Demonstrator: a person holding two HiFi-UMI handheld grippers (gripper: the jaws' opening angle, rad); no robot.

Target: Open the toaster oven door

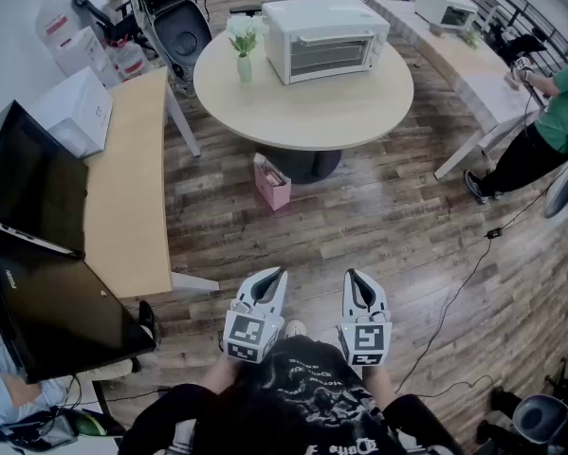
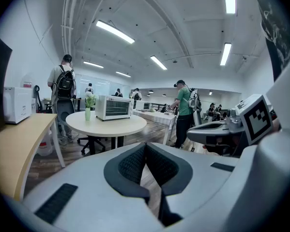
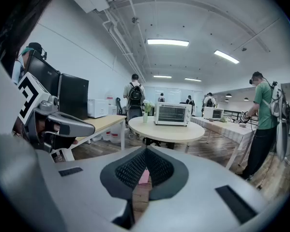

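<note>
Pale vase (image 1: pixel 244 68) of flowers (image 1: pixel 243 34), oven (image 1: pixel 324 38) seemingly shut

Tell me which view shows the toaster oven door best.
The head view: the toaster oven door appears largest there, shut and facing the camera. Both gripper views show it small and far off, front-on in the right gripper view, angled in the left gripper view.

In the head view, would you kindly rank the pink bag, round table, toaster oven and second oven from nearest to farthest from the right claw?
From the right claw:
1. pink bag, on the floor, ahead and leftward.
2. round table, beyond the bag.
3. toaster oven, on the table's far side.
4. second oven, on the long table, far right.
</note>
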